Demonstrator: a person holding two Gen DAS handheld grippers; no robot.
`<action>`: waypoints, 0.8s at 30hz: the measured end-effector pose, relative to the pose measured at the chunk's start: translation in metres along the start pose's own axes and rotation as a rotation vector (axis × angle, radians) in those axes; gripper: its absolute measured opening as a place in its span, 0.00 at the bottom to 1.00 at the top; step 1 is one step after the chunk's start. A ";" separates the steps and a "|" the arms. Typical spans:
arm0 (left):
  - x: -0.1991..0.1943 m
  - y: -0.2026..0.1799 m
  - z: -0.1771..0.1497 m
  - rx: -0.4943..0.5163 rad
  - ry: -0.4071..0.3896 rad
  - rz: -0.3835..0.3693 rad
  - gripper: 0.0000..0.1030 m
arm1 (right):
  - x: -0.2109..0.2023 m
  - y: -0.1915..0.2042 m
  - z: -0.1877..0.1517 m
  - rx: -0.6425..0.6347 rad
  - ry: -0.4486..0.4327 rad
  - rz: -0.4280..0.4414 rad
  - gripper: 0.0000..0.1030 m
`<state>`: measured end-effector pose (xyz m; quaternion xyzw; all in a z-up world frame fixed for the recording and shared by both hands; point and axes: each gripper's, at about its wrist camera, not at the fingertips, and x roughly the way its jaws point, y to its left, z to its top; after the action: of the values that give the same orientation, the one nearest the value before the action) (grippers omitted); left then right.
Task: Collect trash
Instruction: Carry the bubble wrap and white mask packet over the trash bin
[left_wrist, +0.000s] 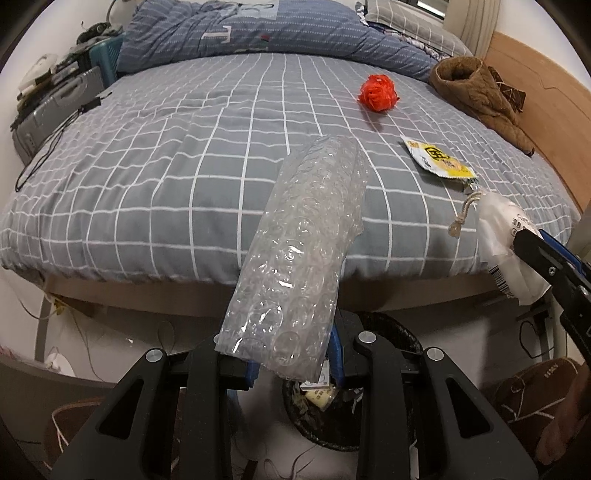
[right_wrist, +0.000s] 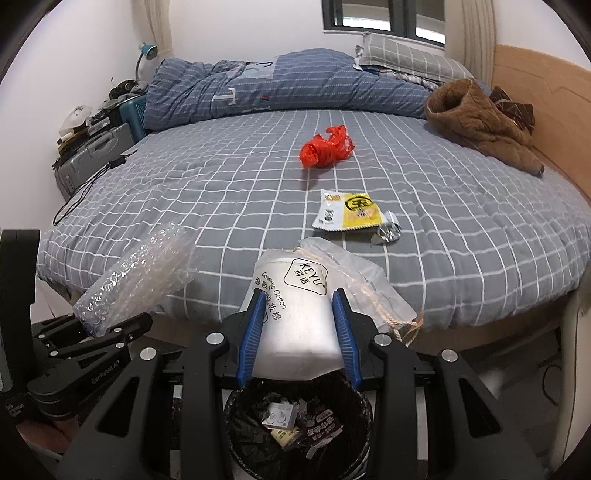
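Left tool (left_wrist: 291, 365) pinches a bubble-wrap sleeve (left_wrist: 303, 258); right tool (right_wrist: 299, 328) pinches a cotton-pad bag (right_wrist: 295, 325), both above the near waste bin (right_wrist: 236, 413). Released off-centre, the long, light sleeve may catch the rim and fall to the floor.

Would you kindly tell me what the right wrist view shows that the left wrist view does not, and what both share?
Only the right wrist view shows the window, the blue desk lamp, and the printed front of the cotton pad bag clamped in the right tool.

Only the left wrist view shows brown slippers on the floor.

Both show the grid bedspread, red plastic bag, yellow snack wrapper, brown garment, the bubble wrap gripped by the left tool, and the black trash bin below.
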<state>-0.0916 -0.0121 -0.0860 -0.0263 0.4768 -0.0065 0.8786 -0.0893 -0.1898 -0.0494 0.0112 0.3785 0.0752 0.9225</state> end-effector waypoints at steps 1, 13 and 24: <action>-0.002 0.000 -0.003 -0.002 0.001 0.000 0.27 | -0.003 -0.002 -0.003 0.006 0.002 -0.003 0.35; -0.016 -0.010 -0.033 0.015 0.055 0.007 0.27 | -0.020 -0.014 -0.040 0.036 0.061 -0.043 0.35; 0.026 -0.011 -0.067 0.018 0.145 -0.016 0.27 | 0.022 -0.019 -0.084 0.041 0.204 -0.032 0.35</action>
<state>-0.1333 -0.0272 -0.1441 -0.0218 0.5387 -0.0193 0.8420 -0.1304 -0.2085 -0.1264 0.0163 0.4719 0.0533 0.8799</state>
